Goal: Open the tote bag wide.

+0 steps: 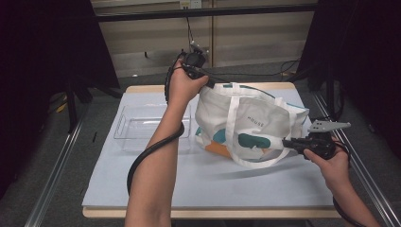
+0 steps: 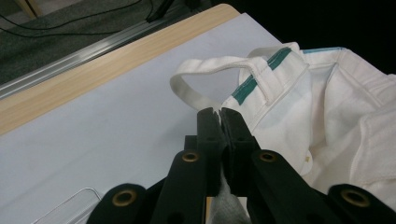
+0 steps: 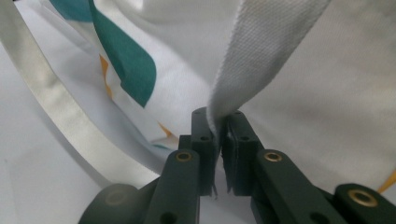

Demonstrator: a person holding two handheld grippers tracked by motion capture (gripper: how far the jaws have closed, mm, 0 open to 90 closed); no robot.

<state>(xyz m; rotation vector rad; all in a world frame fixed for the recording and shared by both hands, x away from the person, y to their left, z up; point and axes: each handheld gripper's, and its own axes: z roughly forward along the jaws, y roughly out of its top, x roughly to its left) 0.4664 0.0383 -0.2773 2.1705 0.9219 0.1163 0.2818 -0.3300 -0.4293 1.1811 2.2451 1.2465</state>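
The white tote bag stands slumped on the counter just right of the clear plastic bin, which looks empty, and its long axis runs from the far left tongs to the near right tongs. The left tongs are closed on the bag's rim beside a green-stitched handle; the right tongs are pinched on a white strap. With both ends gripped, pulling them apart along that axis would probably spread the mouth, whose inside cannot be made out.
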